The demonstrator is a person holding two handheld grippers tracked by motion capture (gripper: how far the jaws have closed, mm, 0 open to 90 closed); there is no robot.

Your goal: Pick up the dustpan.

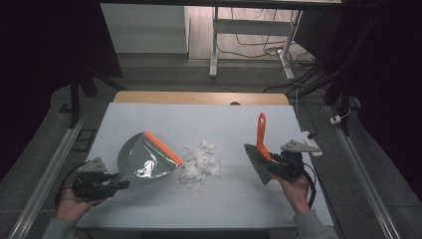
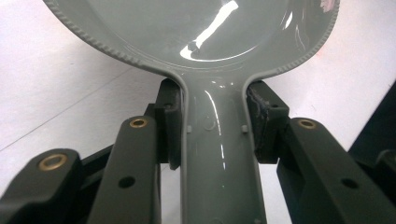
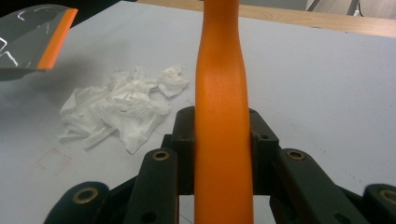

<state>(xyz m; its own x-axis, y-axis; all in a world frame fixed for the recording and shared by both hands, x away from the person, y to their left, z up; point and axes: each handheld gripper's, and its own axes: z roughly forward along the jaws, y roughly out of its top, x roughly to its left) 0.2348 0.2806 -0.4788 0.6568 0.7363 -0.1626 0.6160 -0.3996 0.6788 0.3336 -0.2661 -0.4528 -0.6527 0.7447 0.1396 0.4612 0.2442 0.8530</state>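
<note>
Pale and nearly bare, the tabletop (image 1: 234,199) carries one heap of crumpled paper (image 1: 200,167) near its middle, and that heap lies between the two tools. The left claw (image 1: 117,183) pinches the grey handle of the dustpan (image 1: 144,159), pads pressed on both sides of the handle in the left gripper view. The pan's orange lip faces the paper and sits just beside it, its handle trailing back toward the person's left hand. The right claw (image 1: 275,162) is clamped on the orange handle of the brush (image 1: 260,154), whose bristles point toward the heap but stand apart from it. The sweep would likely run from the brush side toward the pan's lip, along the line joining the two tools.
</note>
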